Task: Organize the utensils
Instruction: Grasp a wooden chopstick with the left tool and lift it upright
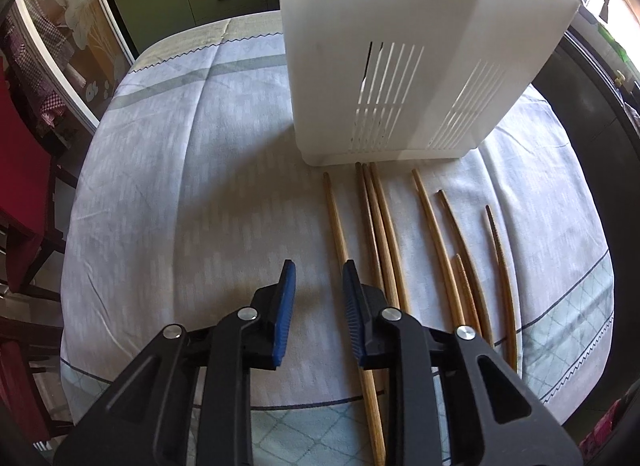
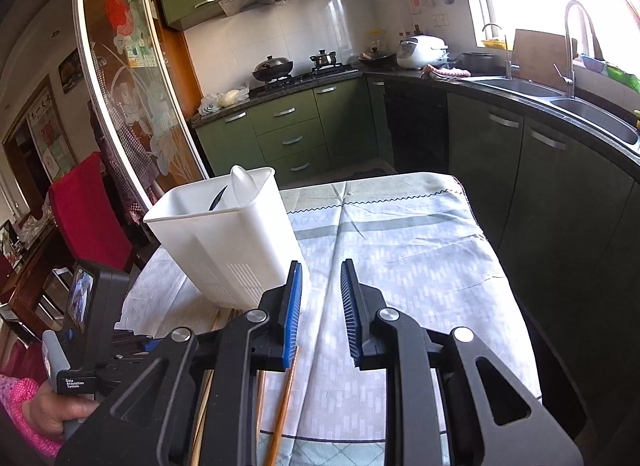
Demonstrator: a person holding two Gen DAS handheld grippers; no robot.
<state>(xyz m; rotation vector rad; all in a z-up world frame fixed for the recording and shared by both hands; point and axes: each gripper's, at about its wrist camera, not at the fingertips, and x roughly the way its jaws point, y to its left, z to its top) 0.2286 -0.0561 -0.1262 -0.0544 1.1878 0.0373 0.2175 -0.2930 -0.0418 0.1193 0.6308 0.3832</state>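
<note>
A white slotted utensil holder [image 1: 380, 45] stands on the clothed table [image 1: 180, 185]. Several wooden chopsticks [image 1: 436, 234] lie side by side in front of it. My left gripper [image 1: 318, 278] hovers open over the cloth; the leftmost chopstick [image 1: 334, 209] runs under its right finger, and nothing sits between the pads. In the right wrist view the holder [image 2: 224, 234] has a white spoon [image 2: 242, 185] and a dark utensil [image 2: 218, 197] in it. My right gripper [image 2: 320, 266] is open and empty above the cloth, to the right of the holder, with a chopstick [image 2: 282, 418] below it.
A red chair [image 2: 88, 205] stands at the table's left side. Green cabinets [image 2: 288, 133], a stove and a sink counter [image 2: 560, 101] lie beyond the table's far edge. A hand in a pink sleeve [image 2: 60, 414] holds the left gripper's handle at lower left.
</note>
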